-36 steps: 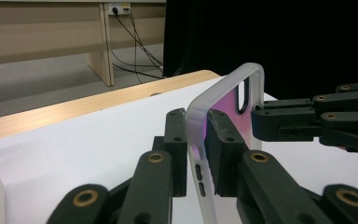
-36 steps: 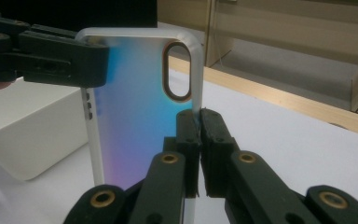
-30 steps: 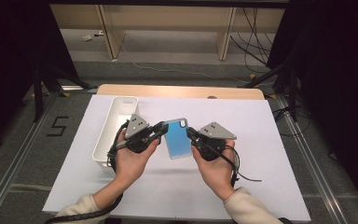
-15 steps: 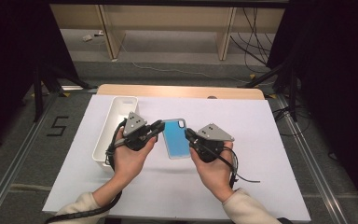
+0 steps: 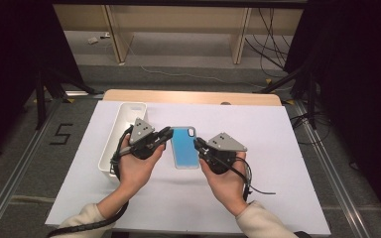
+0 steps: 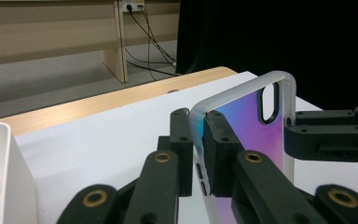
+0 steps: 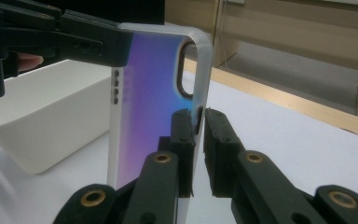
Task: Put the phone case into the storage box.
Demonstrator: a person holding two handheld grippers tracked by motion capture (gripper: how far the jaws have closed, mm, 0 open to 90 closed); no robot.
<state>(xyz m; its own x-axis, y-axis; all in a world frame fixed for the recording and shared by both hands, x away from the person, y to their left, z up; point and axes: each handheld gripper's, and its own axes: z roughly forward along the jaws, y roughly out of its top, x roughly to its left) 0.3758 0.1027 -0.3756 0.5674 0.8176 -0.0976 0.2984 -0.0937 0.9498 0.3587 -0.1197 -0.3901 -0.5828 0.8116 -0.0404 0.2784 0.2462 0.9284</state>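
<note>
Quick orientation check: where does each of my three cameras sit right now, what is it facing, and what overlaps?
High view: above the table, looking down at both hands, left gripper and right gripper clamping the phone case.
Left gripper view: along its jaws pinching the case's edge, right gripper beyond.
Right gripper view: along its jaws on the opposite edge, white bin behind.
Shared: the case, in all three.

the left gripper (image 6: 196,140) has its two black jaws closed on the frosted side edge of a phone case (image 6: 251,126). the case stands on edge, its iridescent blue-purple face turned toward the right, with the oval camera cutout near its top corner. the right gripper (image 6: 335,135) reaches in from the right edge and meets the case's far rim. a white bin (image 6: 0,172) stands at lower left on the white table surface (image 6: 102,135). beyond runs a wooden table edge (image 6: 107,98).
</note>
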